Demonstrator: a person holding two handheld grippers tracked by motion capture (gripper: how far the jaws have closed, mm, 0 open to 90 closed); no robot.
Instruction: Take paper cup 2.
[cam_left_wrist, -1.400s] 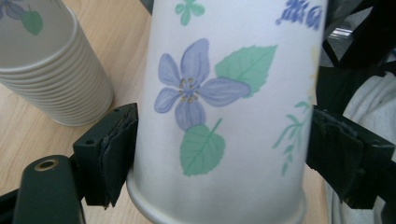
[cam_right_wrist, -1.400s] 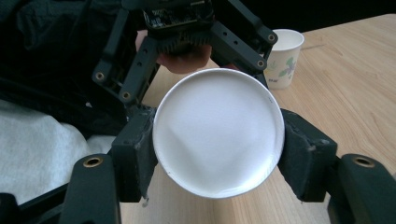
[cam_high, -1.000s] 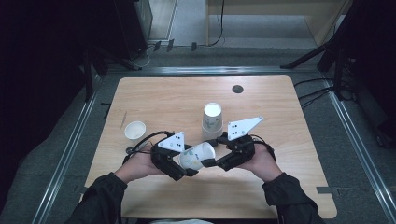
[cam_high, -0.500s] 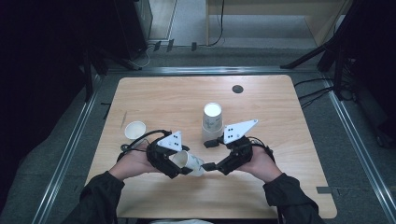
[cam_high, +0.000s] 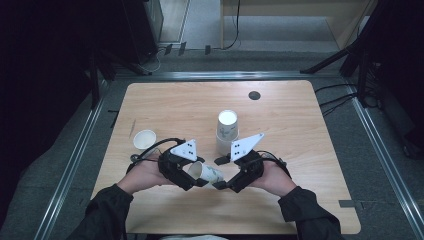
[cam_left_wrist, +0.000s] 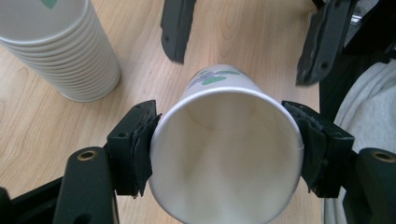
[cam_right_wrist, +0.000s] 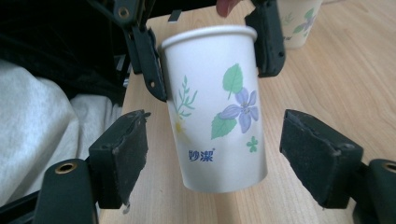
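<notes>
Pale wood table (cam_high: 300, 150) sits under the high view, with dark floor and cables beyond its far edge. At the near middle of the table I have both grippers meeting over one paper cup (cam_high: 206, 172), which lies on its side in the air between them.

My left gripper (cam_high: 197, 176) has just been closing, and its pads now press the cup's rim from both sides; in the left gripper view the cup's (cam_left_wrist: 224, 149) mouth faces the camera and I see a bare white inside, nothing in it. My right gripper (cam_high: 220, 182) has its jaws spread on either side of the cup's base end, pads standing clear of the wall. In the right gripper view the cup (cam_right_wrist: 217, 107) shows printed flowers and leaves, with the left jaws gripping its rim farther off.

Just beyond the grippers, near the table's middle, stands an upside-down stack (cam_high: 226, 131) of the same cups; the left gripper view shows the stack's (cam_left_wrist: 60, 51) nested rims resting on the wood. To the left, near the left hand, a small white bowl (cam_high: 144, 139) sits upright; it looks empty. A dark round disc (cam_high: 254, 95) lies at the far side.
</notes>
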